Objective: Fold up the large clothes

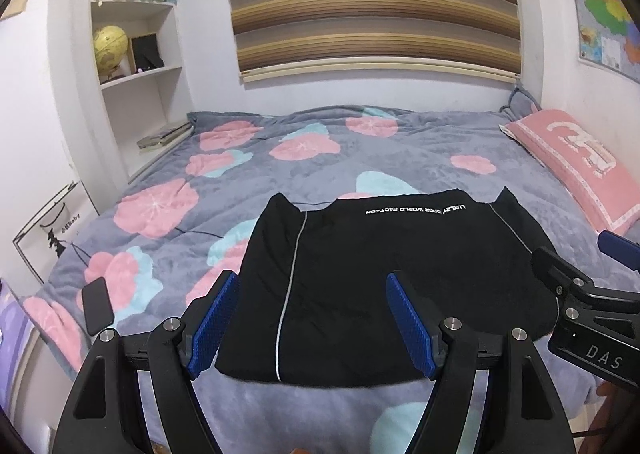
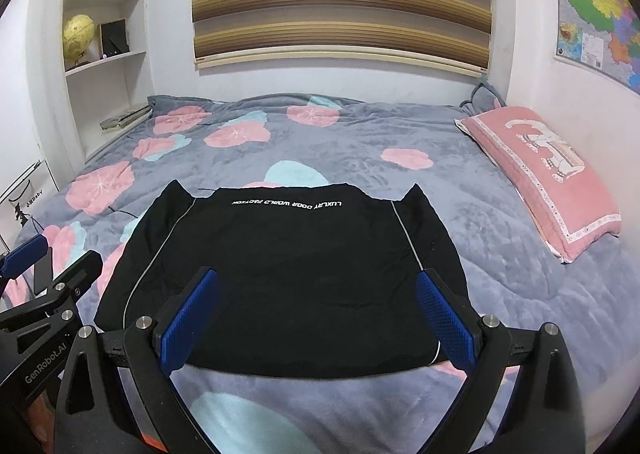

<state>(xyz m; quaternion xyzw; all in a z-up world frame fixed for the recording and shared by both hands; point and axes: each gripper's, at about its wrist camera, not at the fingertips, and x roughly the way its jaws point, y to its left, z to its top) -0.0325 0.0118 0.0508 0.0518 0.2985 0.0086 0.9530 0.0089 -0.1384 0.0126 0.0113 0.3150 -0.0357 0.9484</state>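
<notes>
A black garment (image 1: 360, 274) (image 2: 288, 274) with thin grey piping and a line of white lettering lies folded flat on the bed's flowered grey blanket (image 1: 180, 174) (image 2: 360, 142), near the front edge. My left gripper (image 1: 312, 286) hovers open over the garment's left half, its blue pads wide apart and holding nothing. My right gripper (image 2: 316, 286) is open too, above the garment's near edge, with only cloth below. Each gripper shows at the side of the other's view: the right gripper (image 1: 576, 274), the left gripper (image 2: 52, 258).
A pink pillow (image 1: 576, 162) (image 2: 548, 170) lies at the bed's right side. A white bookshelf (image 1: 136, 54) (image 2: 104, 34) with a globe stands at the left wall. A striped blind (image 1: 372, 6) hangs behind the bed. A dark phone-like slab (image 1: 96, 306) lies on the blanket at the left.
</notes>
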